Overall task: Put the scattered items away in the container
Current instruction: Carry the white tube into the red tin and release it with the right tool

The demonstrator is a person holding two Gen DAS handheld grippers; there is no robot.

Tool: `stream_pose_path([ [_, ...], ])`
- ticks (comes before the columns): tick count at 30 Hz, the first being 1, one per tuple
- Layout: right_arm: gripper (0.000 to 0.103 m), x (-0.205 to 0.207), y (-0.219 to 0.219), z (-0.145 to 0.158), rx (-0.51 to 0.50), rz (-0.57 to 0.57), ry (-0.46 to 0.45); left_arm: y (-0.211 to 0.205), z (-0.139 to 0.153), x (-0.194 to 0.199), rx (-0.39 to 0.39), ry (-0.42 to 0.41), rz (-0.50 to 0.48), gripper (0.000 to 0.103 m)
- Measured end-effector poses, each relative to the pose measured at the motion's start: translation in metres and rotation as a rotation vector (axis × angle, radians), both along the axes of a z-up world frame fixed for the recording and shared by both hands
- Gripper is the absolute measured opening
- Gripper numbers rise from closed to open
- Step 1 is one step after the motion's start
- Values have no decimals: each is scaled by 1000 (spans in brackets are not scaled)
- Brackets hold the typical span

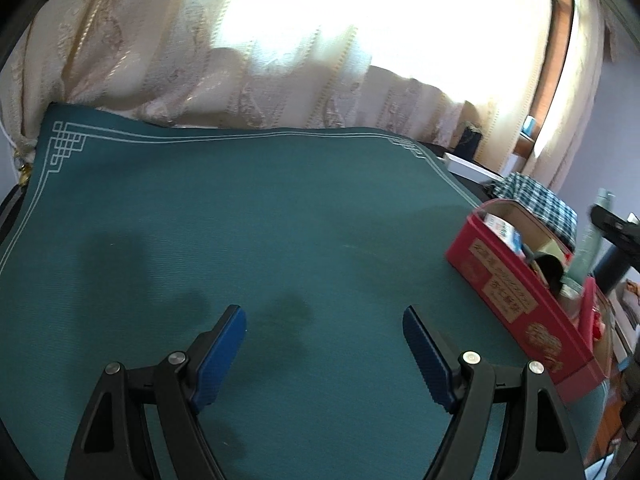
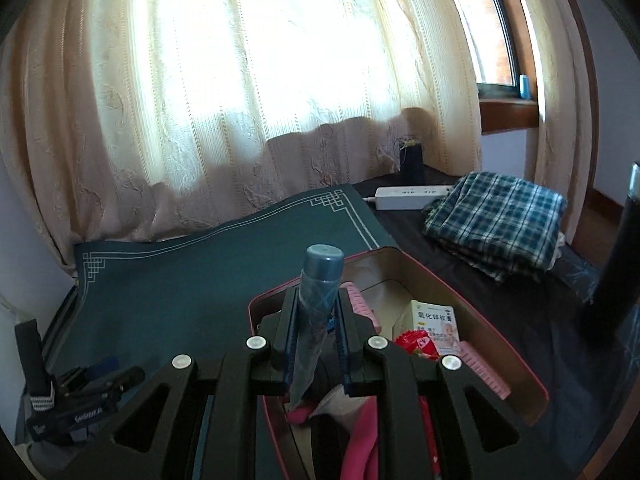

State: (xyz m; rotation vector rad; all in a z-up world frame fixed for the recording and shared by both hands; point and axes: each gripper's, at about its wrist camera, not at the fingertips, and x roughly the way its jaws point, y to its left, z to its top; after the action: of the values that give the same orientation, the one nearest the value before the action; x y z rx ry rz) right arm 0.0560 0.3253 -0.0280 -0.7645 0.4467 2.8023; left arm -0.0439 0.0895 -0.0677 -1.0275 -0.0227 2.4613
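Over the red tin (image 2: 500, 344), right gripper (image 2: 316, 320) pinching a blue tube (image 2: 320, 292), possibly toothpaste, left gripper (image 1: 324, 332) spread.

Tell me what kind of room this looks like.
Probably a room in a home, perhaps a bedroom or living room: cream lace curtains cover a wood-framed window, and folded plaid cloth lies beside a power strip on the table.

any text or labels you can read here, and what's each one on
"氧化锌软膏": on the small white and yellow box lying in the red tin.
"Geo...": white brand lettering on the left gripper, rest too blurred to read.
Gold labels on the red tin's outer side: Chinese characters, too blurred to read.
Blue tube in the right gripper: no legible text.
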Motion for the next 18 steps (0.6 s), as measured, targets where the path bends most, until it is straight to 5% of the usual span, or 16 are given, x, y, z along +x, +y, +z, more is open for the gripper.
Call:
stream_pose_path([
  [3,25,-9,12,-11,-47,17,-39,10,7,12,0,16,-40,82],
  [8,47,2,28,-10,-103,3,-24,33,22,37,7,46,-130,82],
  [12,78,26,28,-4,-110,-3,7,57,33,57,12,51,-204,82],
  [16,84,54,24,-2,-115,-1,0,79,43,74,-19,81,-221,82],
  [18,90,69,24,-5,-102,-6,-35,89,47,83,-37,103,-224,90],
])
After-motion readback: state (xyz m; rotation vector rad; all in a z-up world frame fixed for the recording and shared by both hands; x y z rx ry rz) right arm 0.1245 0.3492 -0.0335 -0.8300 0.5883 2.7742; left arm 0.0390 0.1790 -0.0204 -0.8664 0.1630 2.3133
